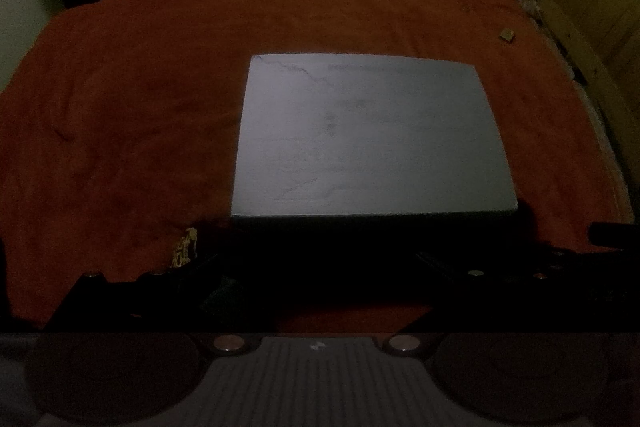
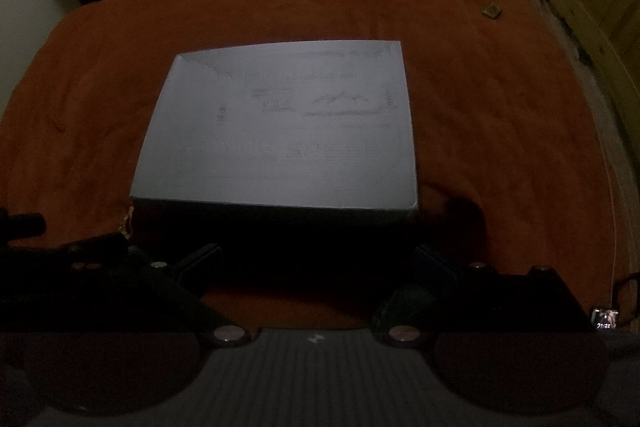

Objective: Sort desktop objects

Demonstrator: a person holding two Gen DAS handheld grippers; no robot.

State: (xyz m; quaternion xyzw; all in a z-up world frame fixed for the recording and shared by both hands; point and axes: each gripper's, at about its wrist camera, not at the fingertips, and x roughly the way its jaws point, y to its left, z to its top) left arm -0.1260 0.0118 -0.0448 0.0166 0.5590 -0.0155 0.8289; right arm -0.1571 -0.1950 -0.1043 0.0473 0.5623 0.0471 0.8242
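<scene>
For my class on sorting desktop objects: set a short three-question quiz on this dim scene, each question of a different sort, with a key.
1. True or false: the white box lies flat on the red cloth.
2. Multiple choice: the small tan object lies (A) on the box, (B) on the cloth beyond the box to its right, (C) between the left gripper's fingers.
3. Fill in: both the left gripper and the right gripper are ____ and hold nothing.

Key: 1 true; 2 B; 3 open.
</scene>
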